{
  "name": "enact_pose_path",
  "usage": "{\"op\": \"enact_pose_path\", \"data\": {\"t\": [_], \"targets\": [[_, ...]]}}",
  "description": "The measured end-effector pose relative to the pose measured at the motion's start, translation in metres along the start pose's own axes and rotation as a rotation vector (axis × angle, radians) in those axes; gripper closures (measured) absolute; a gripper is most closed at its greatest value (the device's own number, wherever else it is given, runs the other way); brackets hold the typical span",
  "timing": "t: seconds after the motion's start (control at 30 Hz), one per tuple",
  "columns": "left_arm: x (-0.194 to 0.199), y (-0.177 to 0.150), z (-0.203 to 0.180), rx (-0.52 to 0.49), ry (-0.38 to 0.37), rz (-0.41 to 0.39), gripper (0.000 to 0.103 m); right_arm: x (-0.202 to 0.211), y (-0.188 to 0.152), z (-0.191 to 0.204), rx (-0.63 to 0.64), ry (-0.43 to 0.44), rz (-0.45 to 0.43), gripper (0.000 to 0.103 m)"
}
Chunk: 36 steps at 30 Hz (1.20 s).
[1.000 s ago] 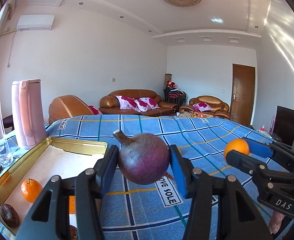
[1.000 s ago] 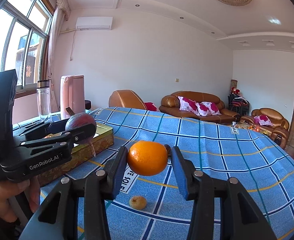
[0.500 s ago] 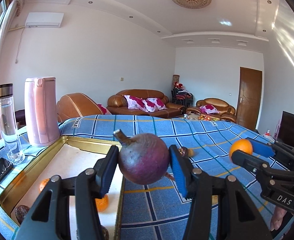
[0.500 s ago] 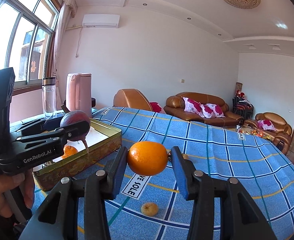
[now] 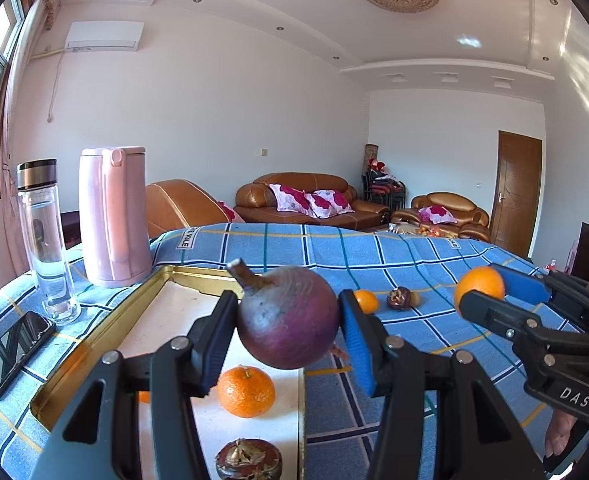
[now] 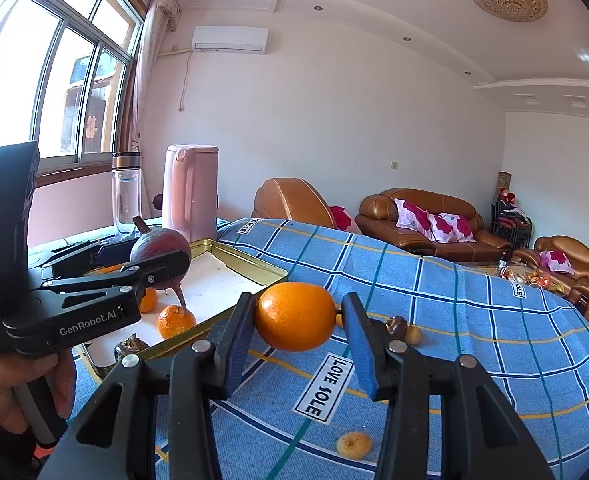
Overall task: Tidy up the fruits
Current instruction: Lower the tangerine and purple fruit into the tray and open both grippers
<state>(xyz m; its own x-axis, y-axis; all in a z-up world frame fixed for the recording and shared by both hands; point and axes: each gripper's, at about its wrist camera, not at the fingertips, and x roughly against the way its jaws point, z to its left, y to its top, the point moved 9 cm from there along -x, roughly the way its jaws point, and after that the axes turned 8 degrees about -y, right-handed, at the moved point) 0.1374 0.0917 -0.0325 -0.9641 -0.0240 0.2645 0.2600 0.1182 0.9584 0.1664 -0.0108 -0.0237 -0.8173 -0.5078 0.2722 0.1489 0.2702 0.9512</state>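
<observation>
A blue plaid tablecloth (image 5: 374, 264) covered the whole table, and a gold-rimmed tray (image 5: 182, 274) with a white floor lay at its nine-o'clock end, just in front of a pink kettle (image 5: 112, 216) and a clear bottle (image 5: 46, 240). A phone (image 5: 12, 346) rested face up beside the bottle. In the left wrist view, the left gripper (image 5: 288, 334) was clamped on a purple, stemmed fruit (image 5: 288, 318), its jaws narrowed onto the fruit's sides and holding it in the air above the tray. At three o'clock of that view, the right gripper (image 6: 296, 326) gripped an orange (image 6: 296, 316) the same way — lifted over bare cloth, short of the tray's near rim.

Two tangerines (image 5: 246, 391) and a dark mangosteen (image 5: 248, 460) lay in the tray, directly below the purple fruit. Loose on the cloth were another mangosteen (image 6: 398, 325) at one o'clock of the held orange in the right wrist view, two small yellow fruits (image 6: 354, 445) and a small orange piece (image 5: 365, 301).

The step in hand looked to be carrying both fruits to the tray. The next move likely called for lowering the purple fruit onto free white floor at twelve o'clock of the nearest tangerine — not on top of it — before opening the jaws, with the orange to travel toward nine o'clock over the rim.
</observation>
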Motion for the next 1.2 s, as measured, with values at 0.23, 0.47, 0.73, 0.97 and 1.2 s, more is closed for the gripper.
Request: {"op": "enact_pose_path", "data": {"t": [0.23,0.47,0.73,0.97,1.2], "targets": [[0.005,-0.003,0.017,0.004,0.027,0.014,0.05,-0.013,0.005,0.026,0.021,0.045,0.009,0.056],[0.006,-0.006,0.042,0.019,0.066,0.031,0.05,-0.025,0.009,0.052,0.043,0.083,0.015,0.056],[0.012,-0.011,0.057,0.021,0.098,0.049,0.05,-0.035,0.007,0.076,0.063,0.122,0.028,0.056],[0.015,-0.016,0.068,0.022,0.118,0.064,0.05,-0.039,0.009,0.094,0.08,0.147,0.033,0.056],[0.018,-0.02,0.083,0.032,0.14,0.075,0.05,-0.046,0.007,0.111,0.096,0.17,0.047,0.056]]}}
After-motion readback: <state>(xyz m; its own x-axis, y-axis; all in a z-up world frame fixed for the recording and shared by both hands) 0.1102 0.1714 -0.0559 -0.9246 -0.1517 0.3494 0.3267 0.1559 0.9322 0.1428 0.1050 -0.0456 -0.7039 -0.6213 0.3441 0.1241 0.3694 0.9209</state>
